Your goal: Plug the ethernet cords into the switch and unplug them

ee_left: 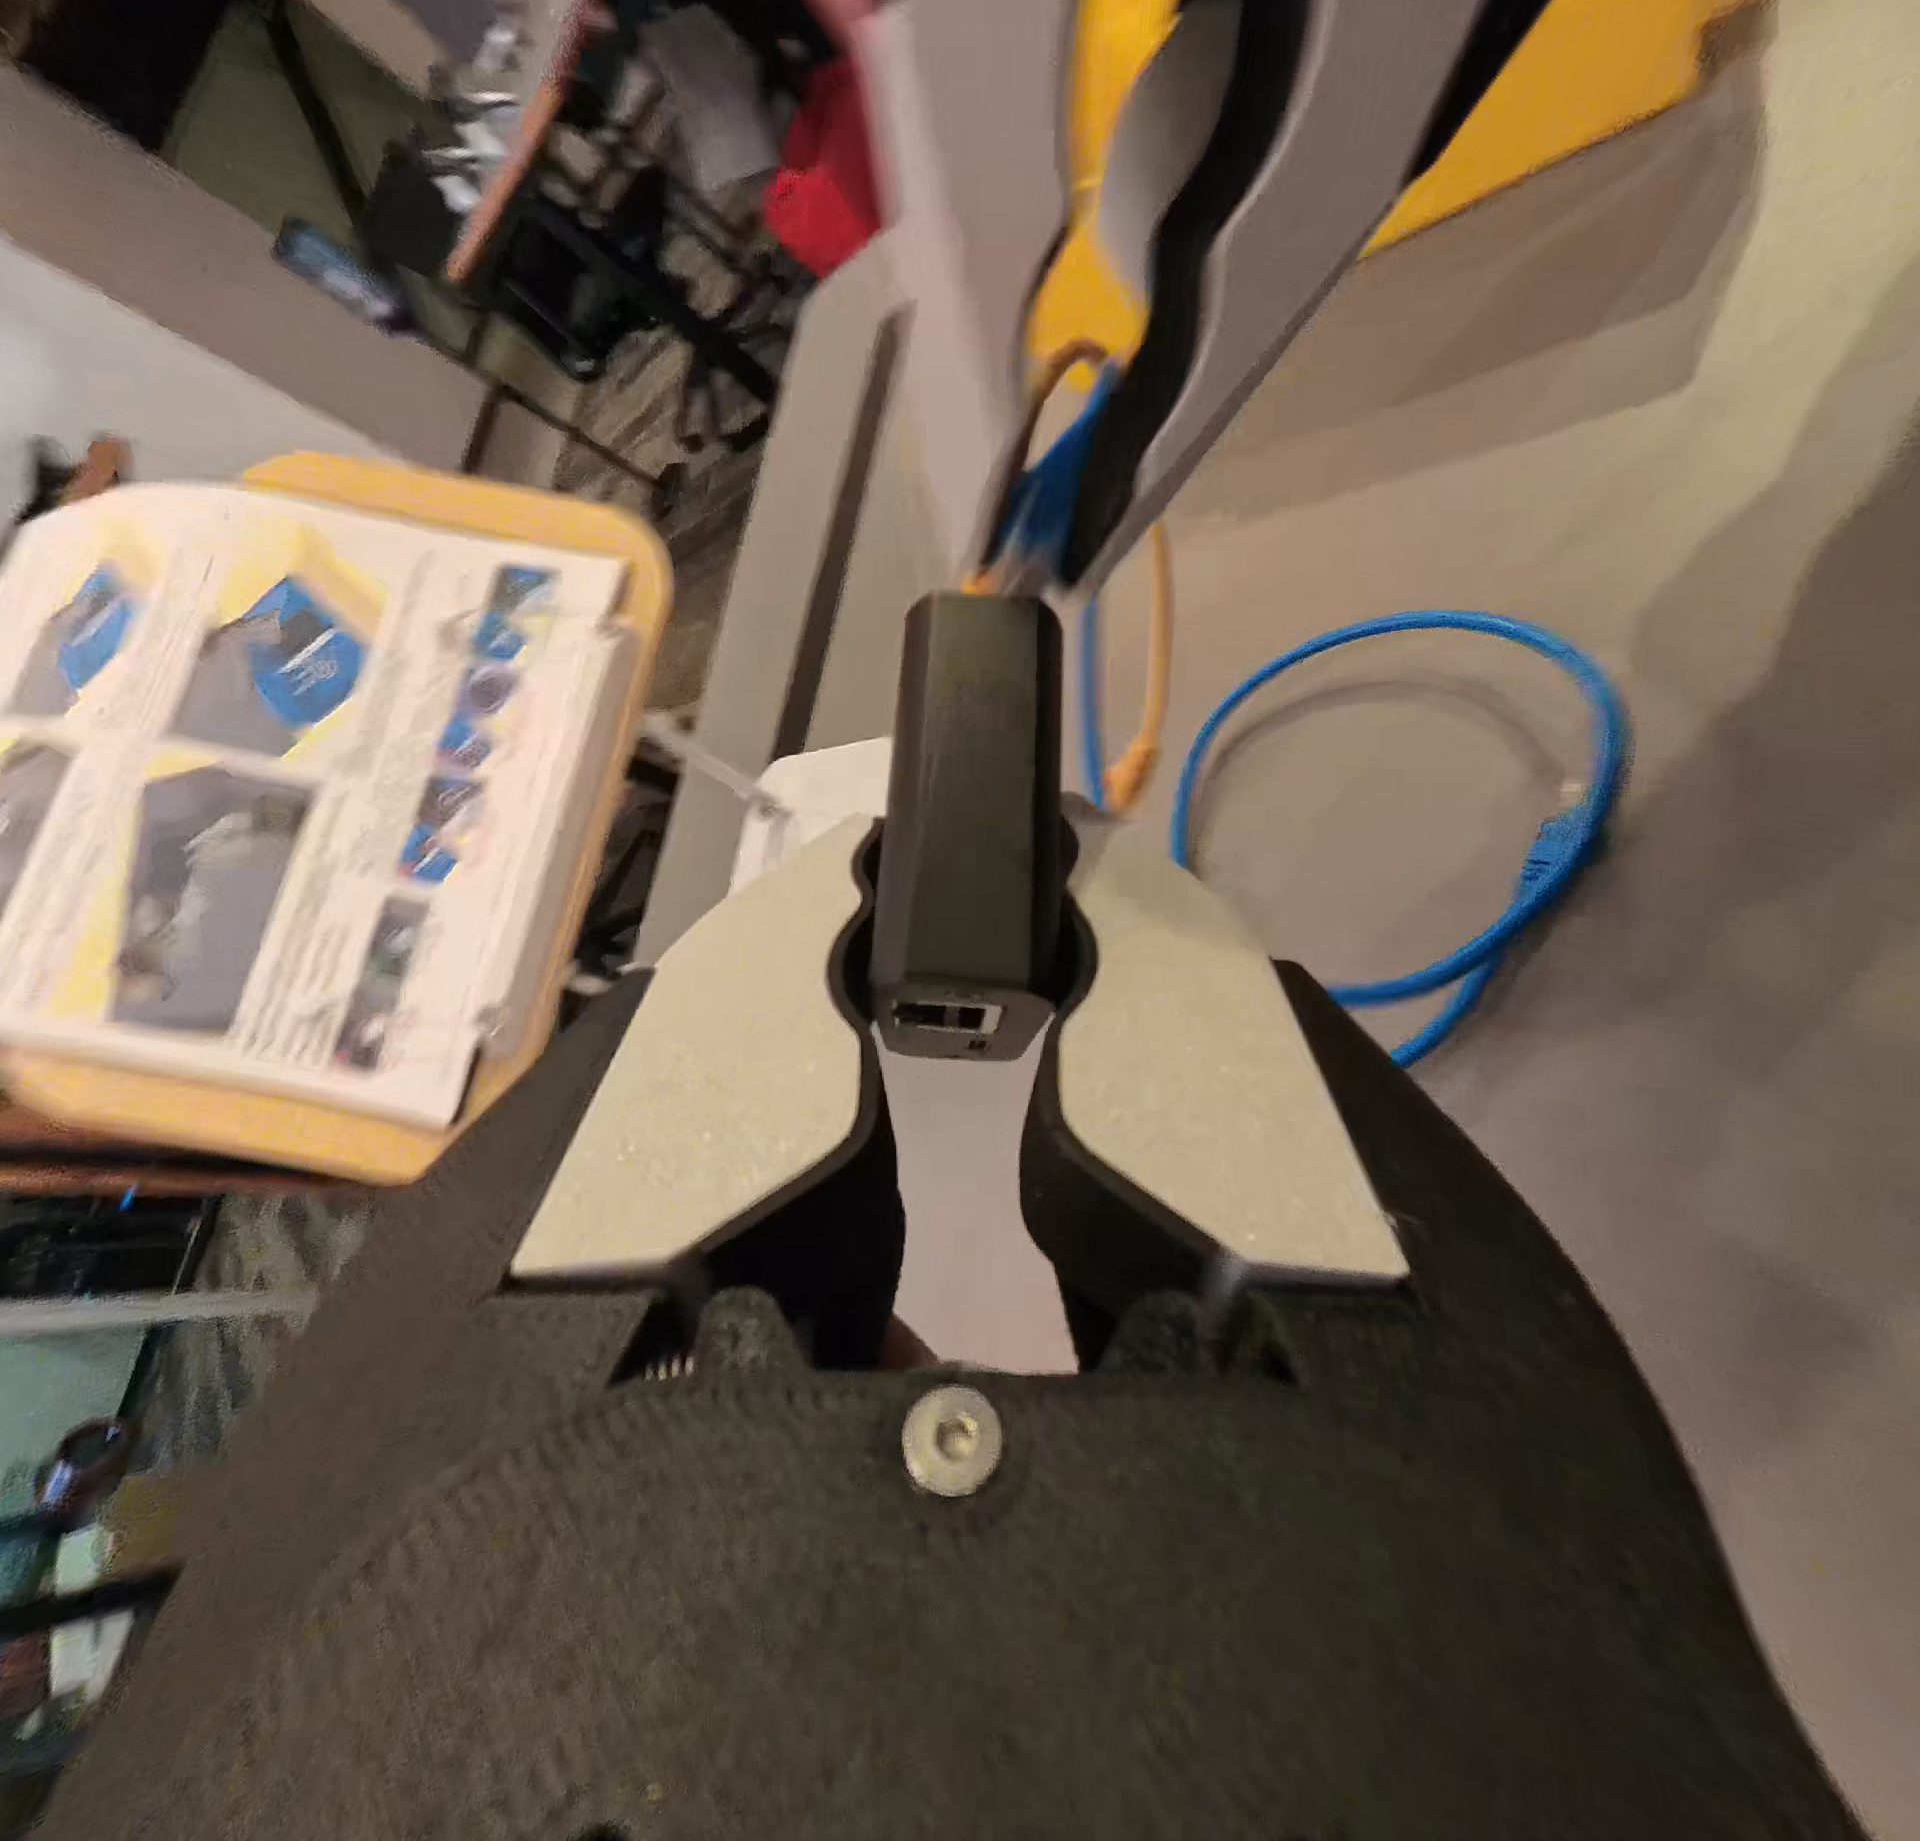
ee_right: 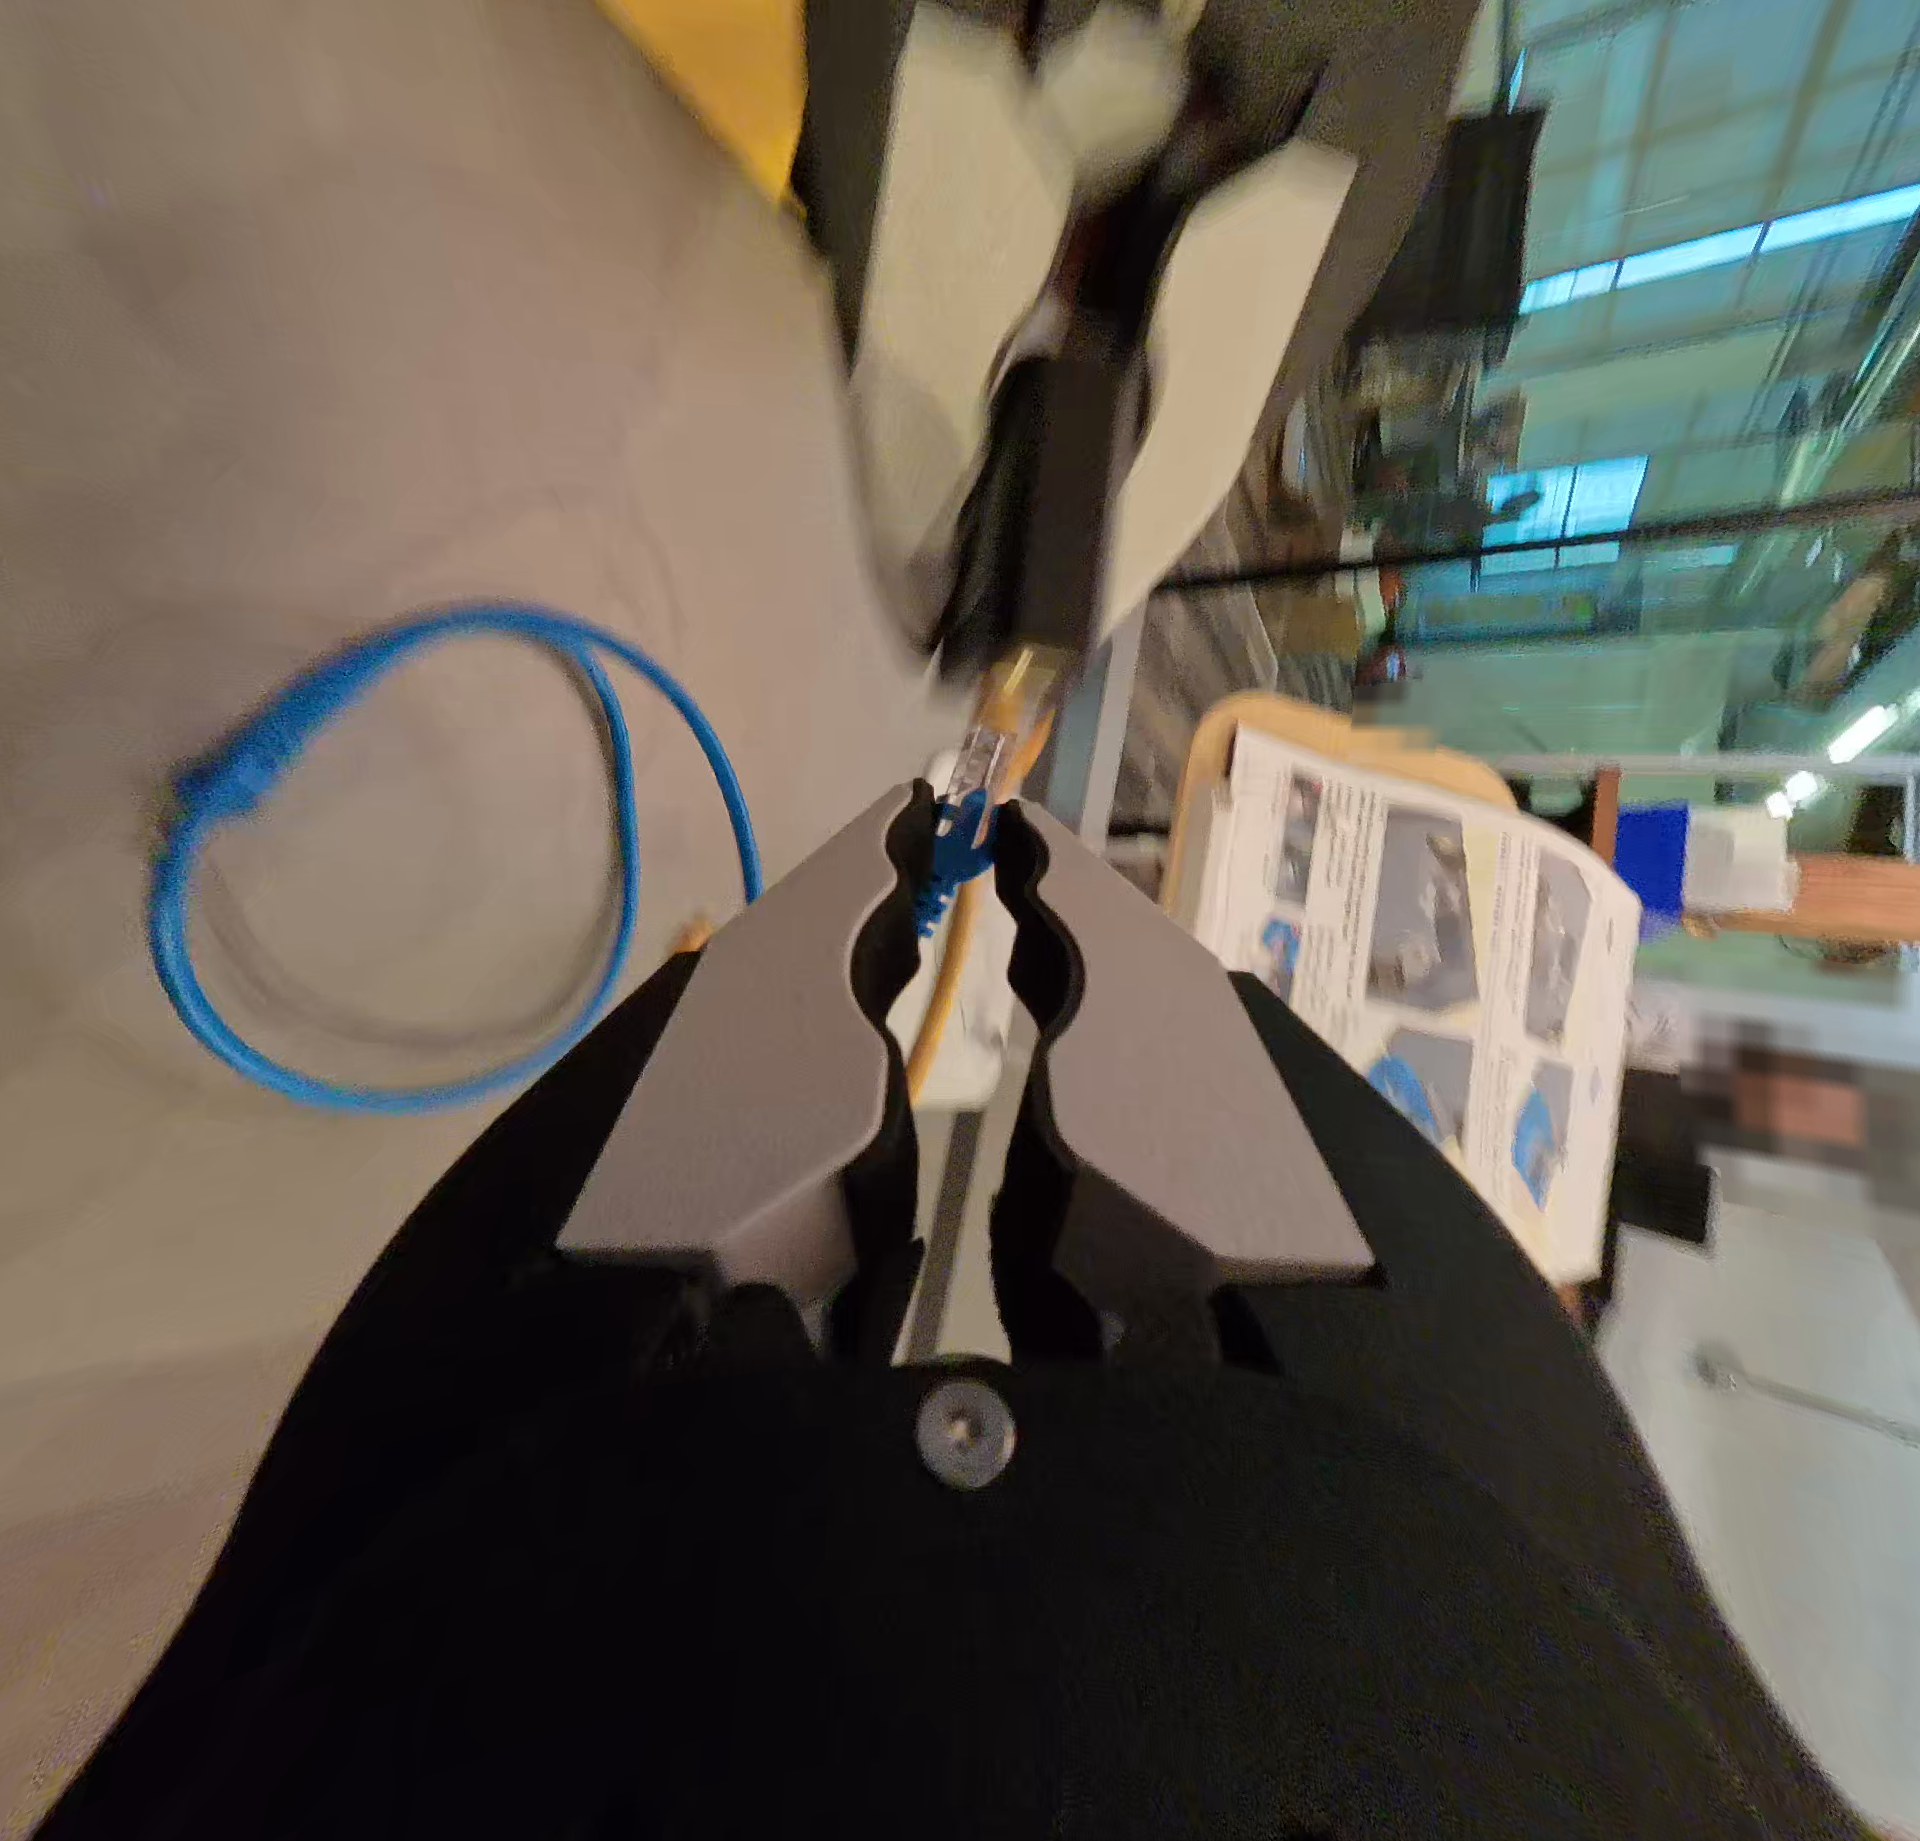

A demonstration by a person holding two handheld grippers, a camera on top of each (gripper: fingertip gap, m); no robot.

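A grey tabletop carries the things. A blue ethernet cord lies coiled in a loose loop directly on it, its plug end resting against the loop. Near it, an orange cord seems to touch the surface, though blur obscures where. A yellow sheet lies at the far edge.

The switch is showing plain matte black between the left gripper's grey finger pads. The blue ethernet cord is lying looped on the beige-grey table. An orange-yellow cord is trailing beside it. The blue plug boot is showing between the right gripper's grey pads. The printed sheet is looking white with blue, yellow and grey panels, on what may be a tan board.
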